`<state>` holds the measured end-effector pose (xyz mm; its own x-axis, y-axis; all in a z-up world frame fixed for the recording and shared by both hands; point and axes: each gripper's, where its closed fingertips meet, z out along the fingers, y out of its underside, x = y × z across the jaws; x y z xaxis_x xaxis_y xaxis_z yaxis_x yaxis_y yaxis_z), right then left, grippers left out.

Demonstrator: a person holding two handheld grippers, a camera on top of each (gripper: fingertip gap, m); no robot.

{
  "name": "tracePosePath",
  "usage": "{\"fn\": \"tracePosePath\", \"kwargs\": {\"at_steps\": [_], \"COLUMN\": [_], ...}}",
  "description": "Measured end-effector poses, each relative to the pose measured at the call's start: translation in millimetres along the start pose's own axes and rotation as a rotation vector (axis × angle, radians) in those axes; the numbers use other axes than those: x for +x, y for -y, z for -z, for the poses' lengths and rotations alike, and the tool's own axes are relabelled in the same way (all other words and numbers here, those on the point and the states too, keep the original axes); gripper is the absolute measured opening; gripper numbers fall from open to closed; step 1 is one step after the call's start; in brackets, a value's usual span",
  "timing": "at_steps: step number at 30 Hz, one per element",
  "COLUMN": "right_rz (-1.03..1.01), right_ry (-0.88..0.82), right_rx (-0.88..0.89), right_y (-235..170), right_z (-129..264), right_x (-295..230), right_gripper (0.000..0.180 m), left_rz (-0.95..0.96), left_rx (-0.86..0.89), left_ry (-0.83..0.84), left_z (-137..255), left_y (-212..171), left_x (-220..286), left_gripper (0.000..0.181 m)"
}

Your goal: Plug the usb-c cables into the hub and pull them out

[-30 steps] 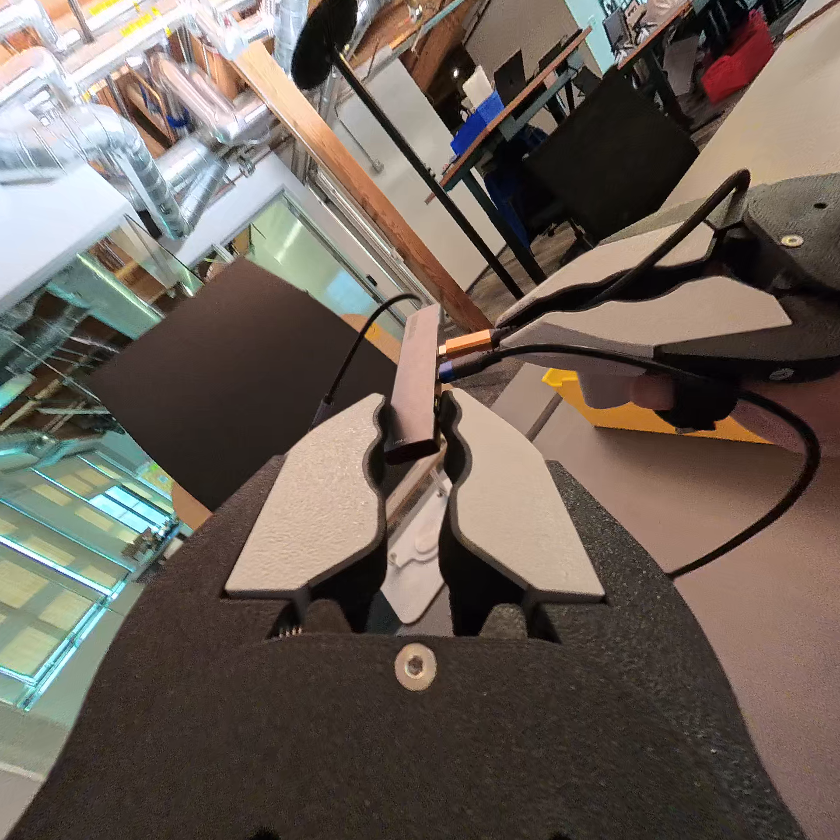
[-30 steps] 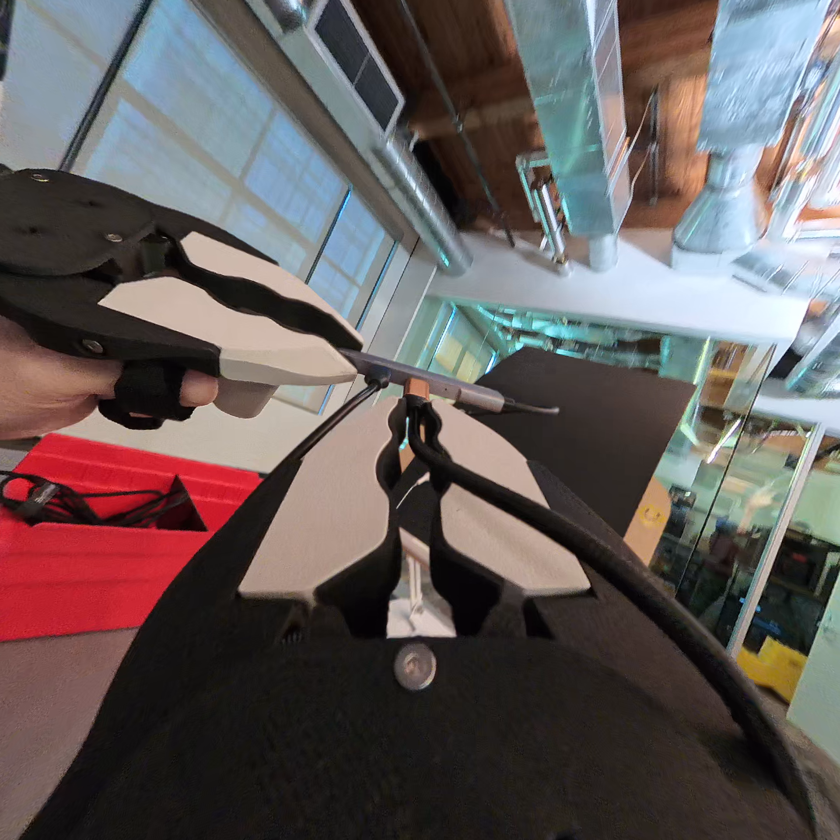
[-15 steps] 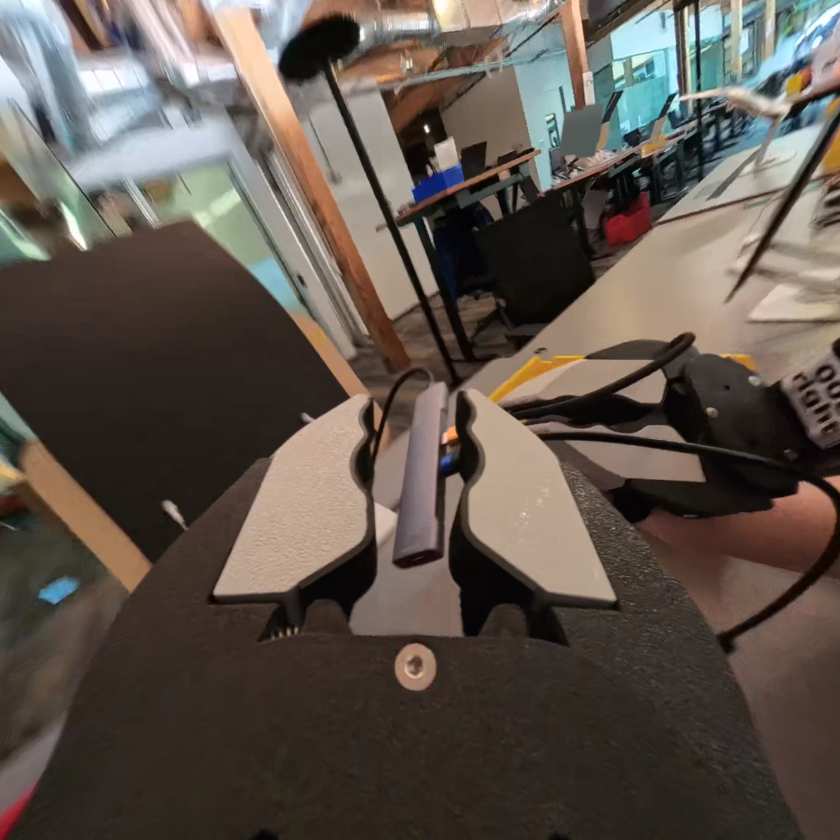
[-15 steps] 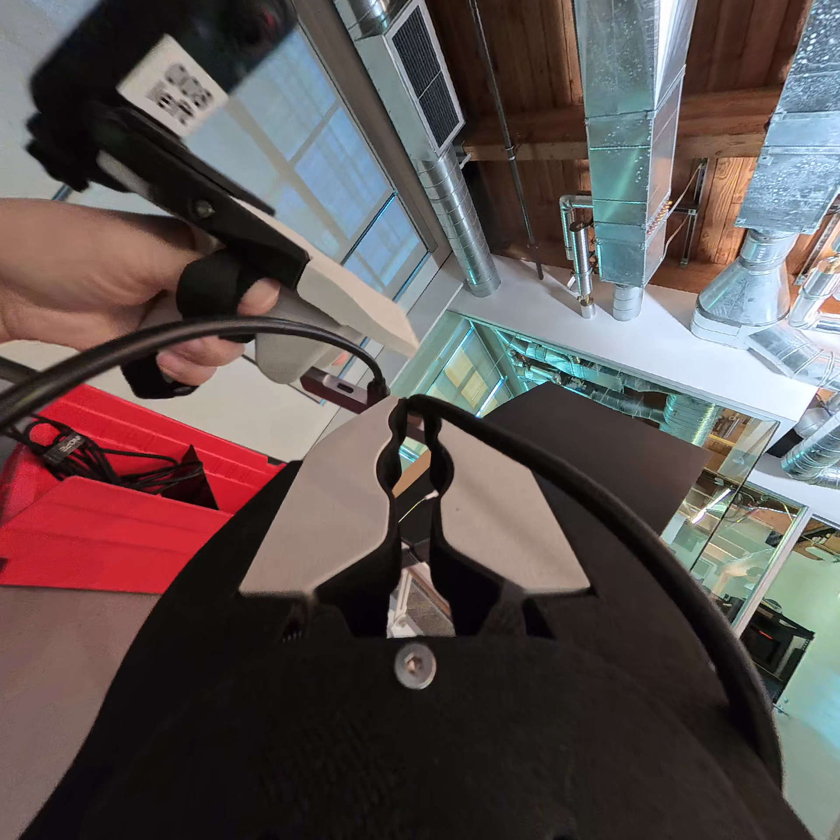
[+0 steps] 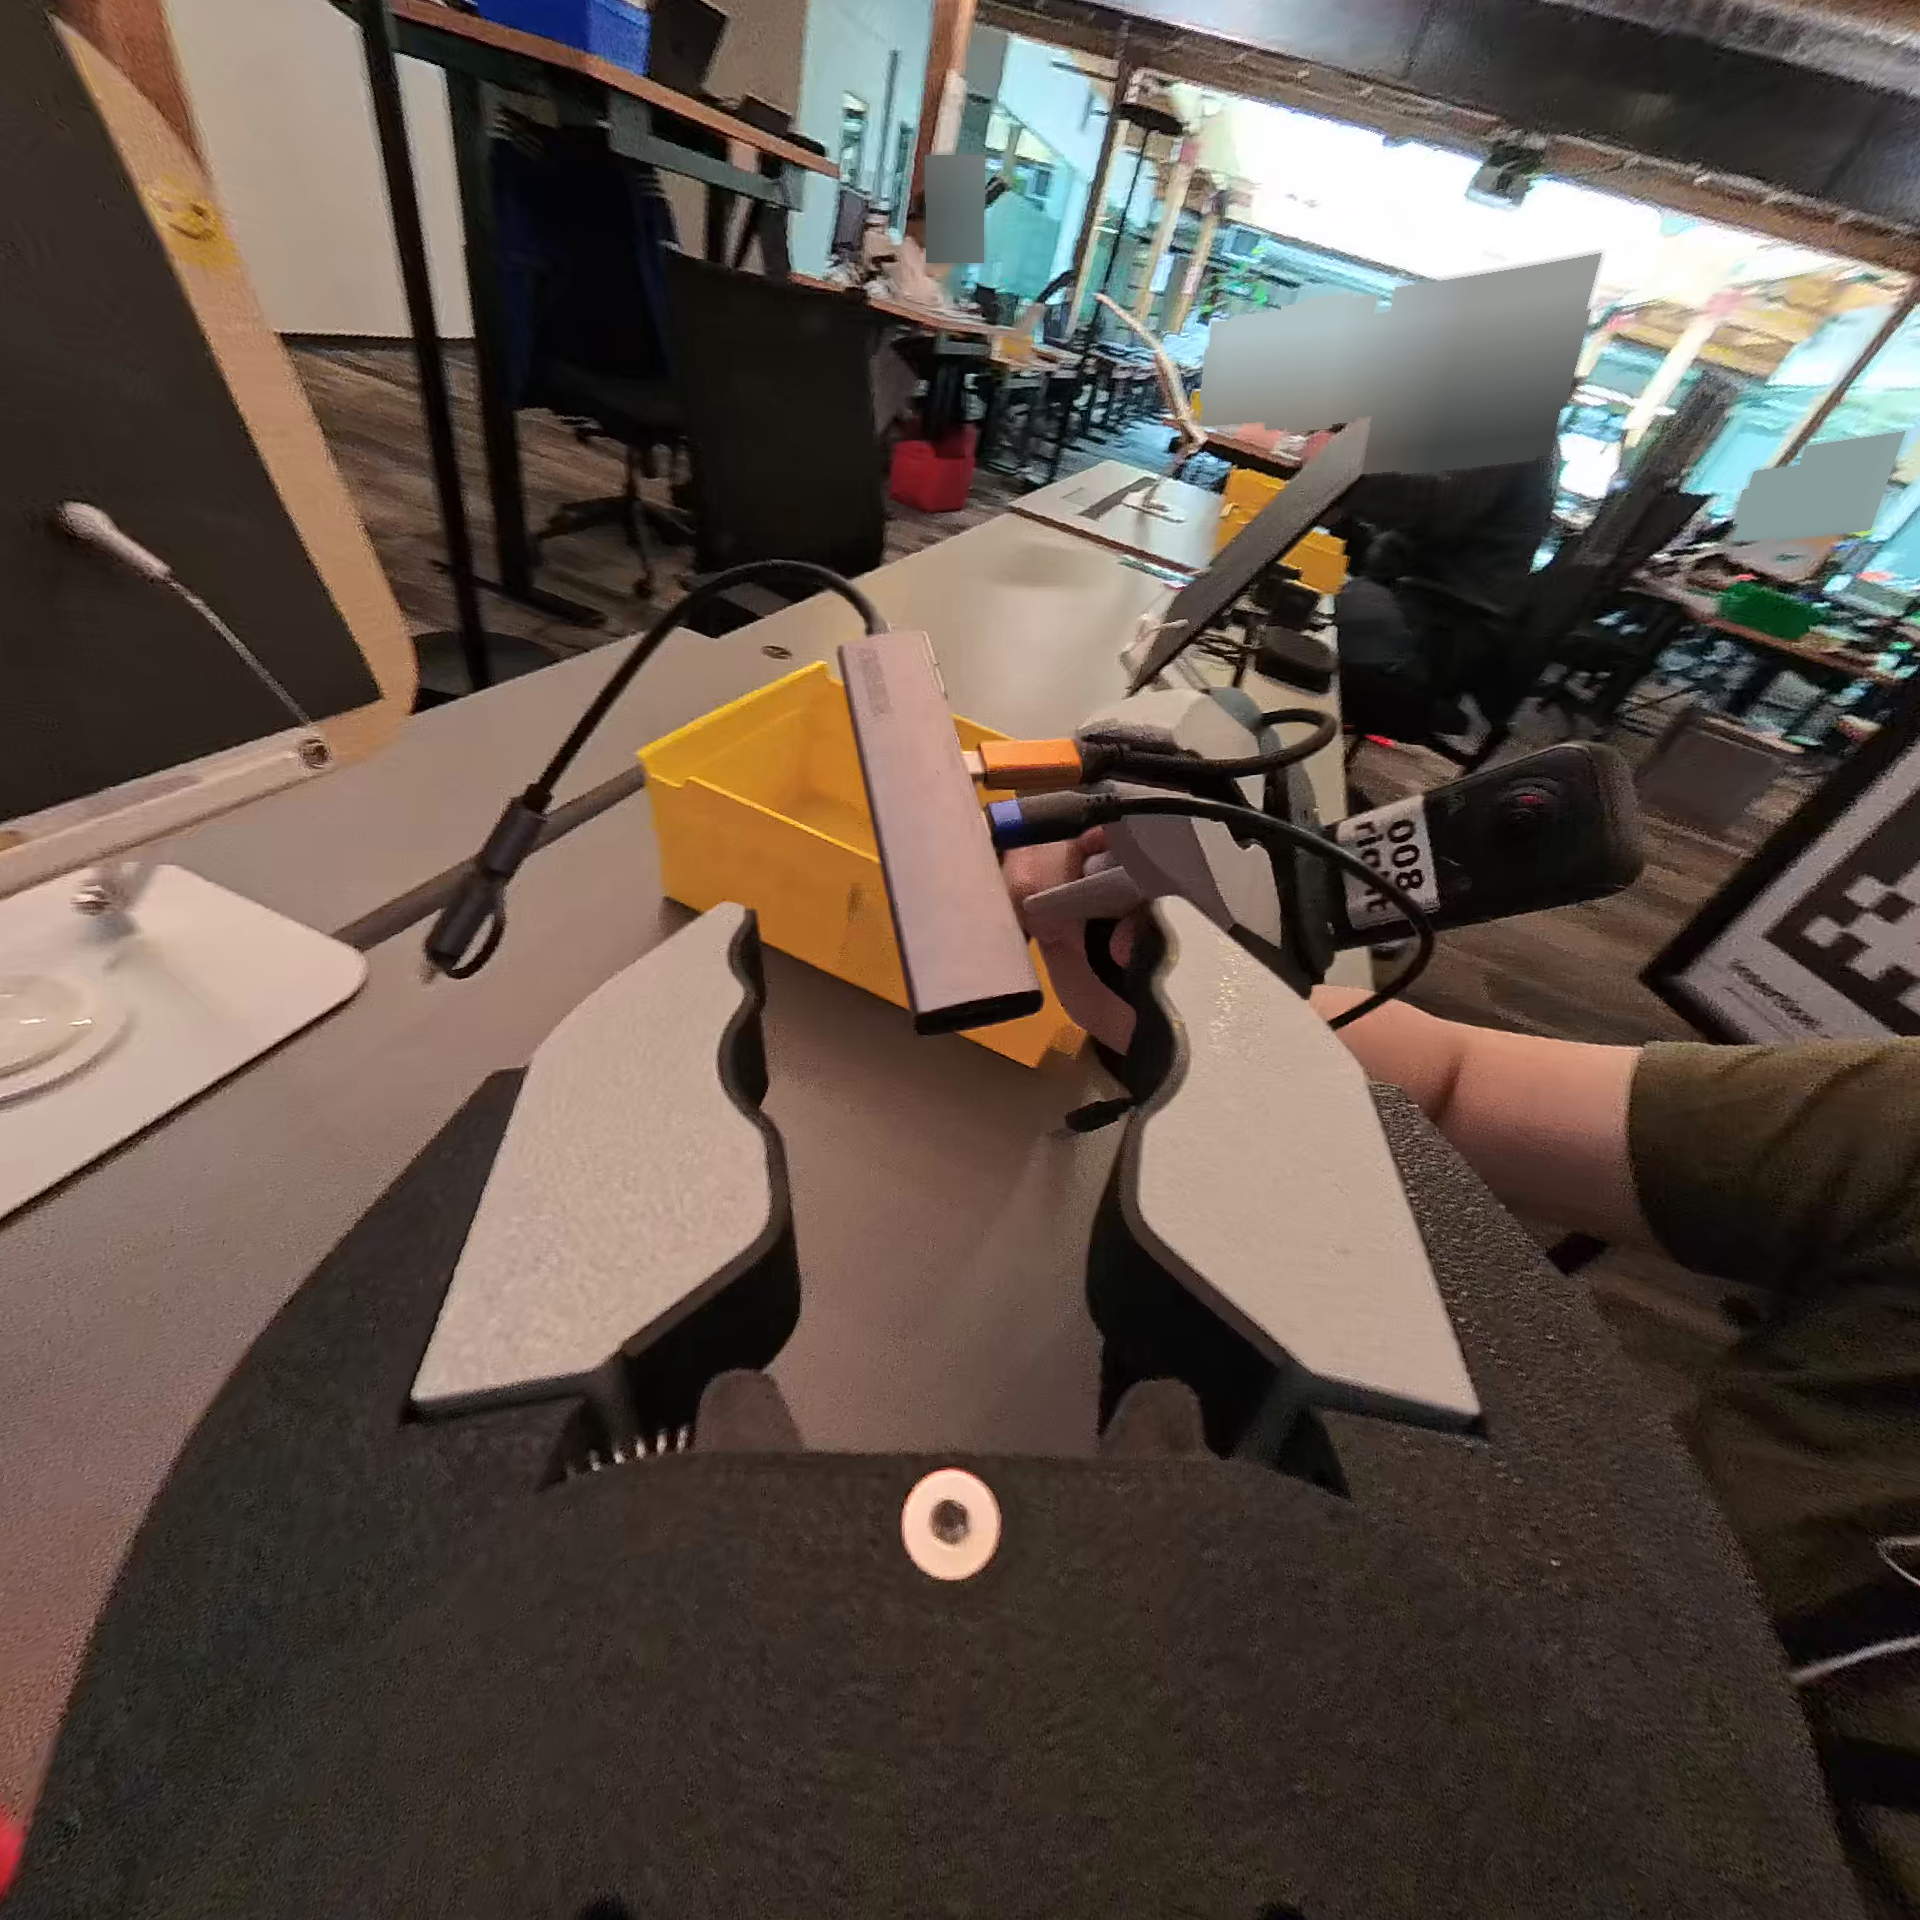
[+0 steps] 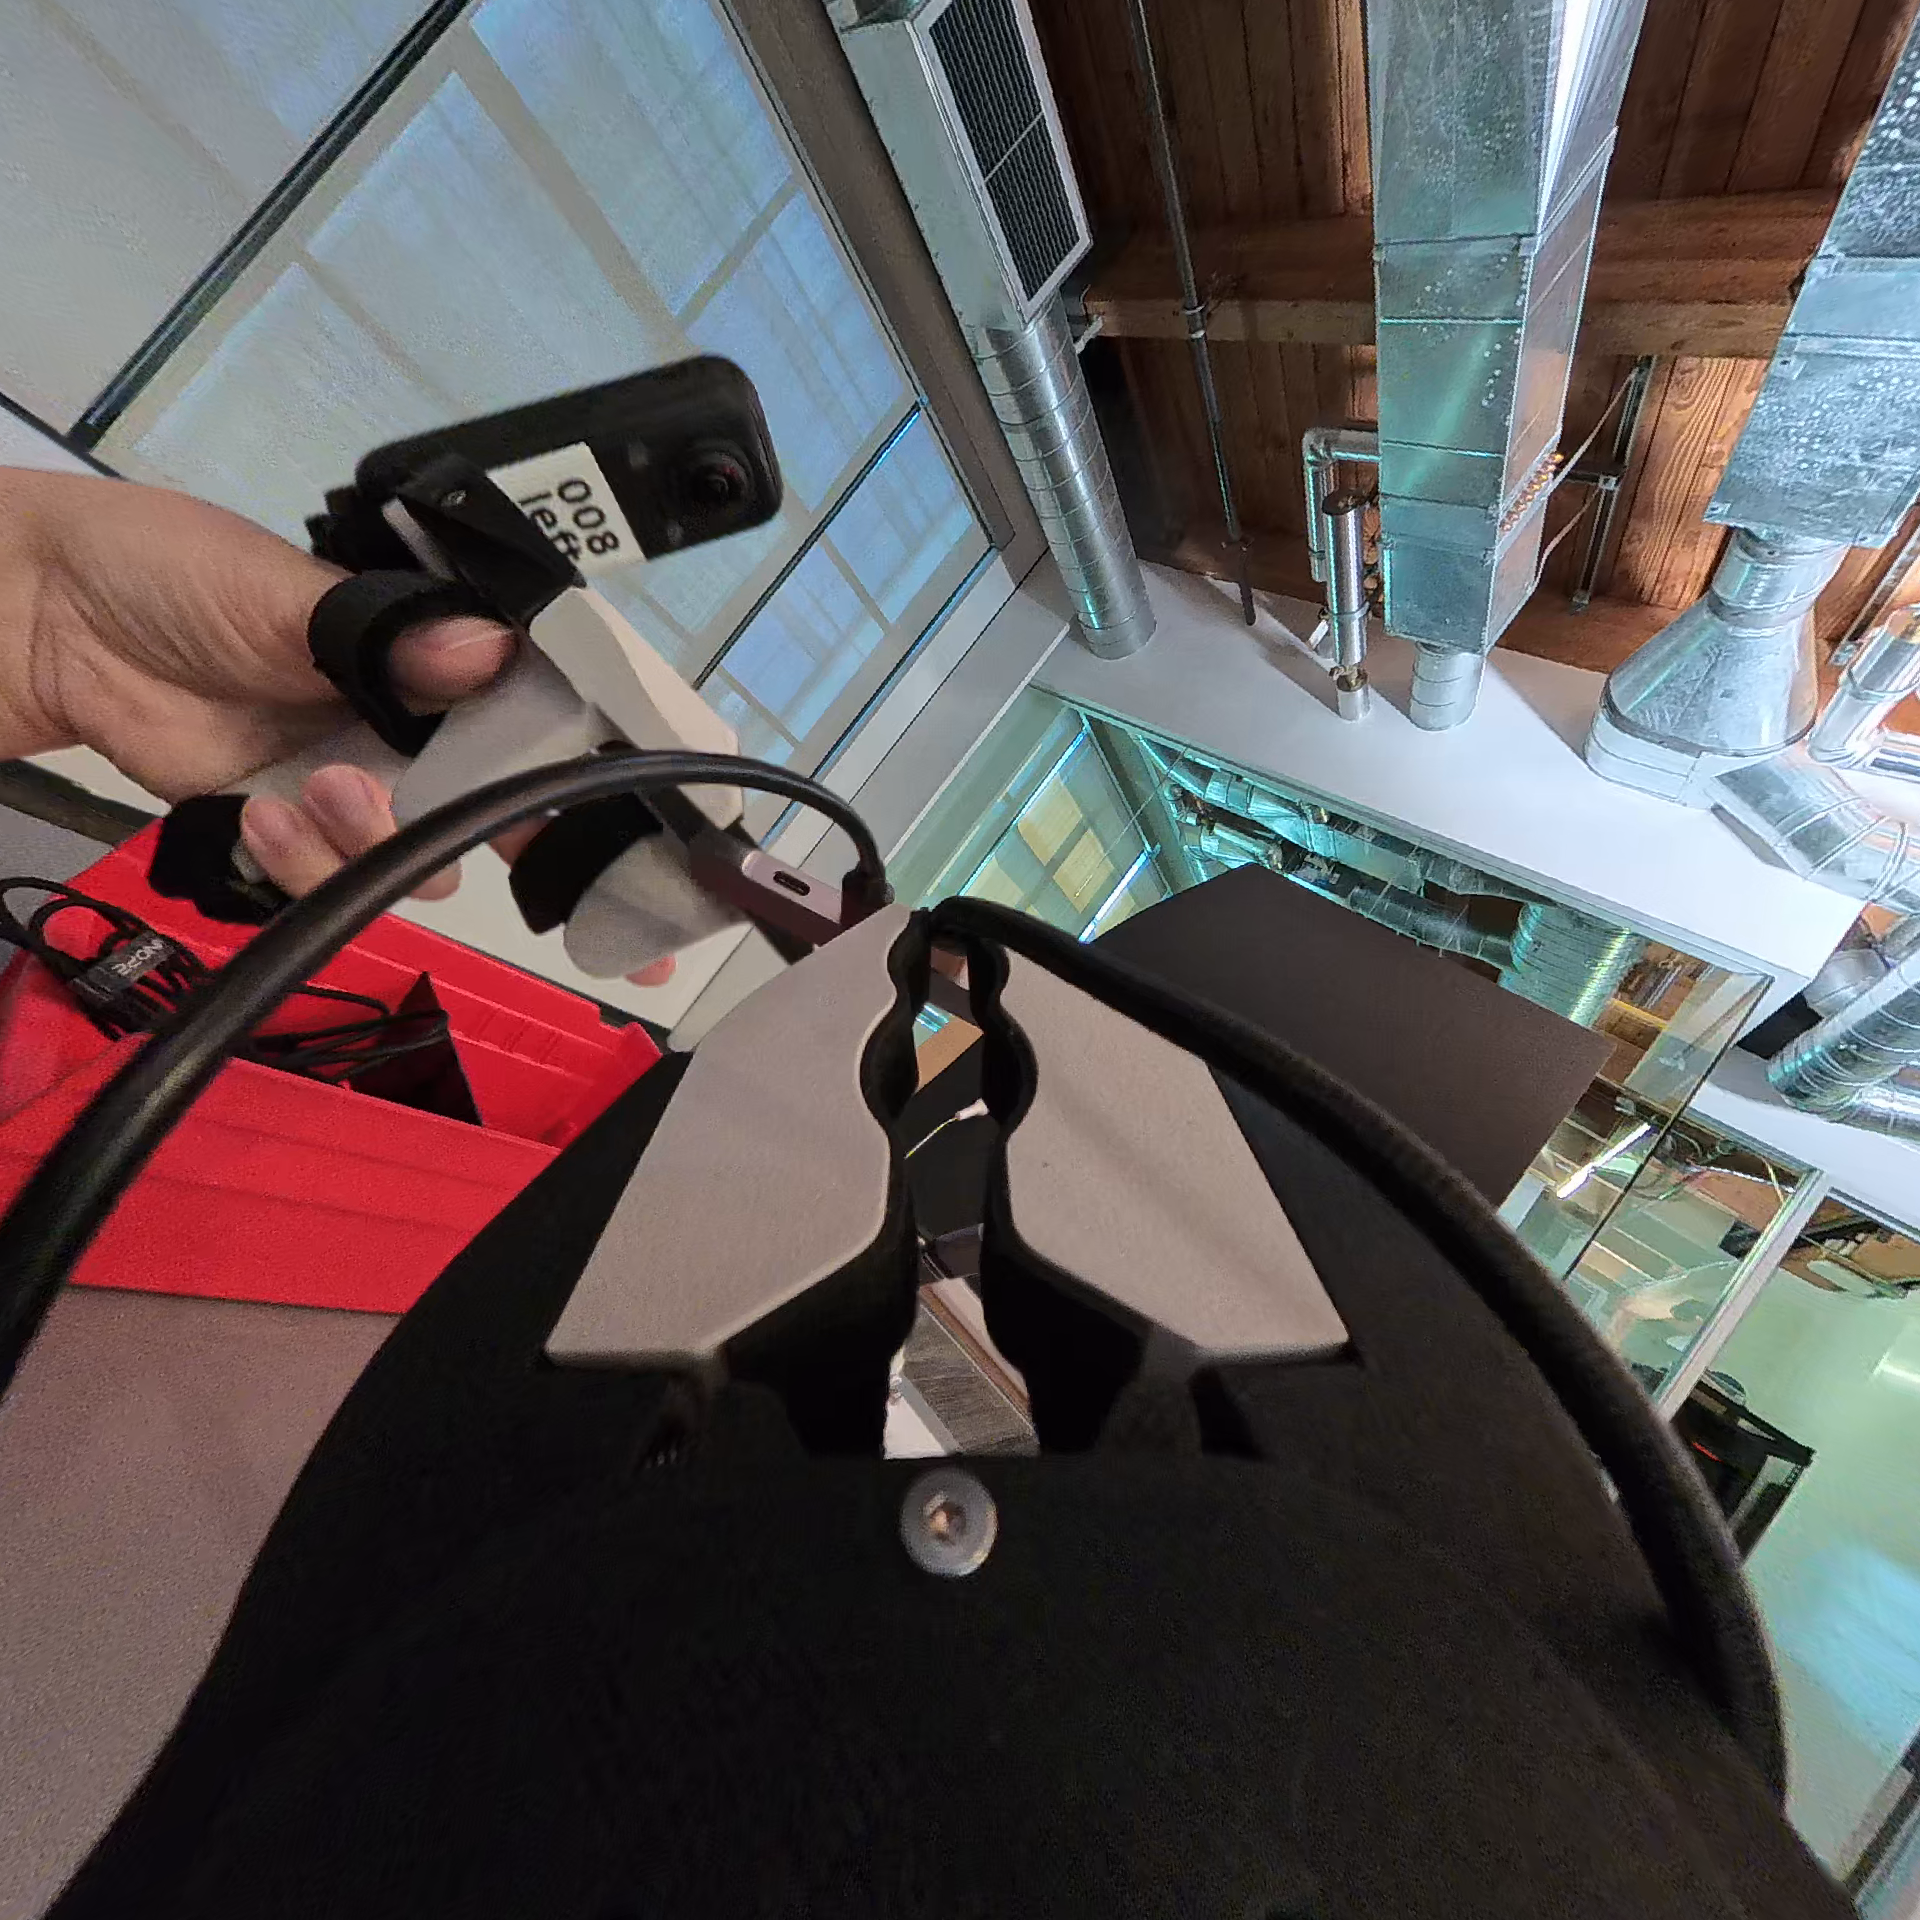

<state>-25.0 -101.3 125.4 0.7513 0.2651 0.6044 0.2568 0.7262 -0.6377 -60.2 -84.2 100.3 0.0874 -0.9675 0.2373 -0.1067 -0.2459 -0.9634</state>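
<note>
Plainly, the left gripper (image 5: 951,925) is standing released, its two grey fingers (image 5: 623,1143) spread wide with bare table (image 5: 914,1226) showing between them, so there is open room on both sides of the hub (image 5: 935,831). That hub, a slim grey bar, is hanging in the air just beyond and between the fingertips, tilted, with its near end pointing back at the gripper and touching neither finger. A yellow bin (image 5: 748,800) is sitting on the table right behind and under it, crowding the far side, and a white pad (image 5: 177,987) is lying off to the left.

On the hub's right edge an orange plug (image 5: 1029,764) and a blue plug (image 5: 1029,823) are both sitting in their ports. The hub's own lead (image 5: 582,748) is curling away left and drooping towards the table.

From its own view, the right gripper (image 6: 940,935) is clenching a thick black cable (image 6: 1455,1174) at its fingertips, jaws nearly closed. Those fingertips are hiding the plug, so which of the two plugs this cable belongs to is hard to make out. A thinner cable (image 6: 312,935) is arching across the left, partly covering a red bin (image 6: 260,1174) with more cables inside.
</note>
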Motion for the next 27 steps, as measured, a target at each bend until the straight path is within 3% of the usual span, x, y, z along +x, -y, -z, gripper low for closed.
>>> {"fn": "tracePosePath", "kwargs": {"at_steps": [5,10,11,13,27], "right_rz": [0.020,0.035,0.029,0.020,-0.217], "right_ry": [0.012,0.011,0.010,0.007,-0.071], "right_rx": [-0.004,-0.022,-0.021,-0.017,-0.060], "right_y": [0,-4,-5,-4,-2], "right_z": [0,-1,-1,0,-3], "right_x": [-3,-3,-2,0,19], "right_gripper": [0.007,0.007,0.007,0.007,0.008], "left_rz": [0.048,0.016,-0.001,-0.040,-0.413], "left_rx": [-0.022,-0.009,0.001,0.020,0.123], "left_ry": [-0.090,-0.067,-0.053,-0.021,0.318], "left_z": [-12,-20,-20,-20,-25], "left_y": [-7,-7,-5,-2,23], "left_x": [2,-4,-5,-7,-7], "left_gripper": [0.068,0.041,0.031,0.028,0.025]}}
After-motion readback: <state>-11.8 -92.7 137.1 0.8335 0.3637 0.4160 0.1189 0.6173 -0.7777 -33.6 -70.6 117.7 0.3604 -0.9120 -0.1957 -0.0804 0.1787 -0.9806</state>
